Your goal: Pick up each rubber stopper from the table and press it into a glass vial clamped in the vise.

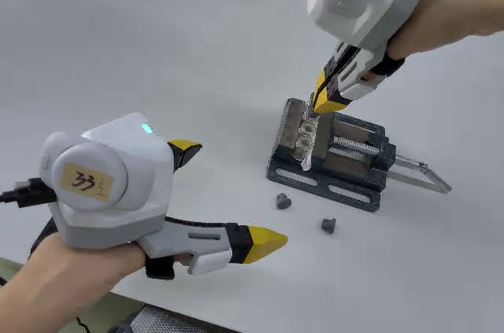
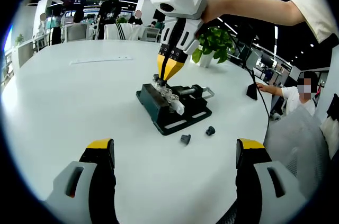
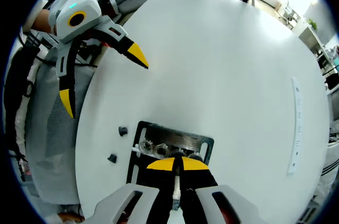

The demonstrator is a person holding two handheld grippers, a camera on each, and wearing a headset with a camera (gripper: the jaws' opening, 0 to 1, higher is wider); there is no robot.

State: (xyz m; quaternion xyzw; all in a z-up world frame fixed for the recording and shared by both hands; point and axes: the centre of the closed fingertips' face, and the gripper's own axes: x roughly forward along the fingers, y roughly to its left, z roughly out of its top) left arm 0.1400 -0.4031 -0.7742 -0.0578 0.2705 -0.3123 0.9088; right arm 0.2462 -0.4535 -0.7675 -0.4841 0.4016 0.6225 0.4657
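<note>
The right claw (image 1: 321,103) points steeply down at the vise (image 1: 358,172), its yellow tips drawn together. They sit just over the end of the row of glass vials (image 1: 302,136) farthest from the loose stoppers. That near-vertical approach suits pushing straight down into a vial mouth. I cannot tell whether a stopper is pinched between the tips. The vise grips the vials upright, mouths up, so they should stay put under a press.

A rubber stopper (image 1: 283,201) and a second stopper (image 1: 328,225) lie apart on the white tabletop (image 1: 157,49), just beside the vise's base, not yet seated. The left claw (image 1: 228,195) is spread wide and empty, held level and well apart from the vise on the stoppers' side. There it probably waits, clear of the pressing hand.
</note>
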